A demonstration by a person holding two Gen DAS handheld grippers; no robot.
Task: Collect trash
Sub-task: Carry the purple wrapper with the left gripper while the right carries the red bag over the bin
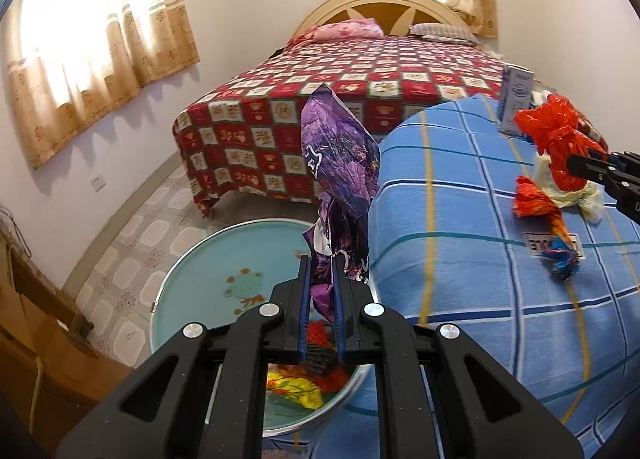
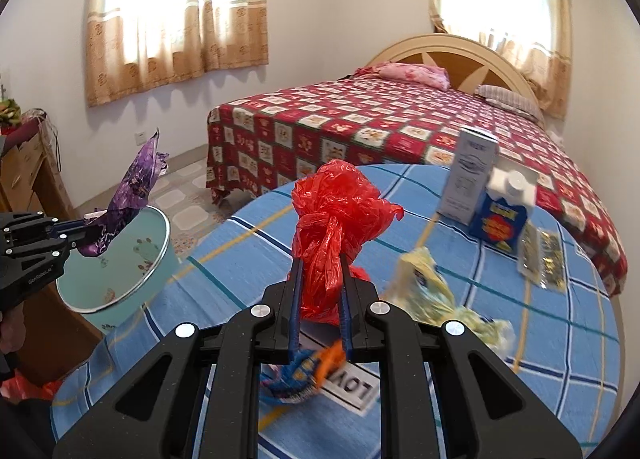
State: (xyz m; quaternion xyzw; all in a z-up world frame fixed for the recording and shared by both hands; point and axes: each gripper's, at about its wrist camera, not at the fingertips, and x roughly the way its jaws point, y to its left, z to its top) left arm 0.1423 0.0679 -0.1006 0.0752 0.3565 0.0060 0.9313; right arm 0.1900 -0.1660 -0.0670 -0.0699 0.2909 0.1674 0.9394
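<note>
A: Bedroom setting; blue plaid cloth (image 2: 460,291) is covering the near surface, and a bed with a red checked bedspread (image 1: 320,107) is sitting at 12 o'clock beyond it. What is the left gripper (image 1: 320,259) doing?

B: Its fingers are clamping a crumpled purple wrapper (image 1: 340,163), which is sticking upward out of the jaws. It is hanging above a pale teal bucket (image 1: 192,259) with a metal rim, at 9 o'clock from the cloth edge. Yellow and red scraps are lying inside the bucket.

A: And the right gripper (image 2: 320,259)?

B: Its fingers are pressing on a knotted red plastic bag (image 2: 336,219), which is being held above the blue cloth, not touching it.

A: What is lying loose?

B: A yellowish plastic bag (image 2: 436,291) at 3 o'clock from the right gripper, blurred. An orange-and-blue wrapper (image 2: 312,371) is lying under the jaws. At 1 o'clock a white carton (image 2: 468,179) and a blue carton (image 2: 500,219) are standing upright, touching; flat packets (image 2: 544,259) are lying just beside them.
</note>
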